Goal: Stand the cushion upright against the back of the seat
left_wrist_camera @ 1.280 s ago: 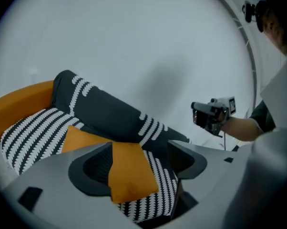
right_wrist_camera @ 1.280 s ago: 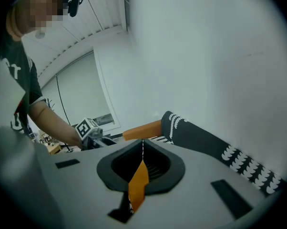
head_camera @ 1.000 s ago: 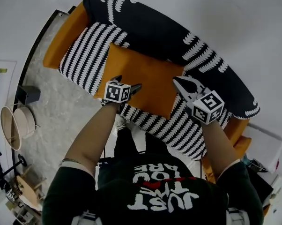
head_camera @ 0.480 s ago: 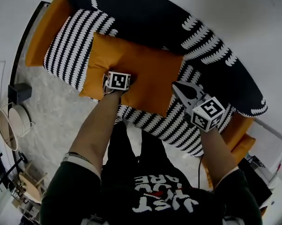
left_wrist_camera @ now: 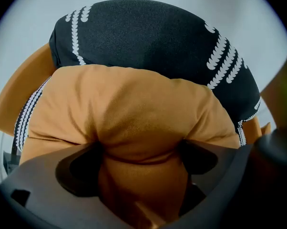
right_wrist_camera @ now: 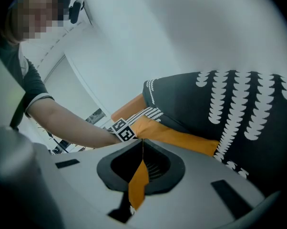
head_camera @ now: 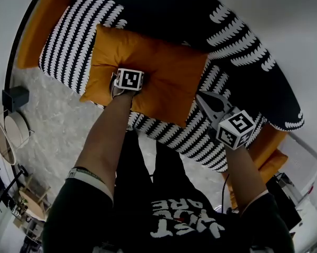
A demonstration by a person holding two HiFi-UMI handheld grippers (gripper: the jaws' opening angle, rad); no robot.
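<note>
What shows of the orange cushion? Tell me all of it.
The cushion is a plump orange rectangle of soft matte fabric, lying flat, not upright, on the striped seat in front of the black back. The left claw points down into its near edge, jaws wide, fabric bulging up between them. The right claw is beside its right edge; contact cannot be told.

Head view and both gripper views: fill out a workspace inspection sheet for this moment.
Surface: sofa seat in a black-and-white striped cover, black patterned backrest behind it.
Job's things: orange cushion lies flat on the seat, not yet upright.
Clutter: nothing seen on the seat.
Grippers: left gripper open, pushed down over the cushion's front edge; right gripper shut, nothing visibly gripped, at the cushion's right edge.
Cables: thin dark line under the right forearm, possibly a cord.
Surroundings: grey floor with a dark box and a round basket; white wall.
</note>
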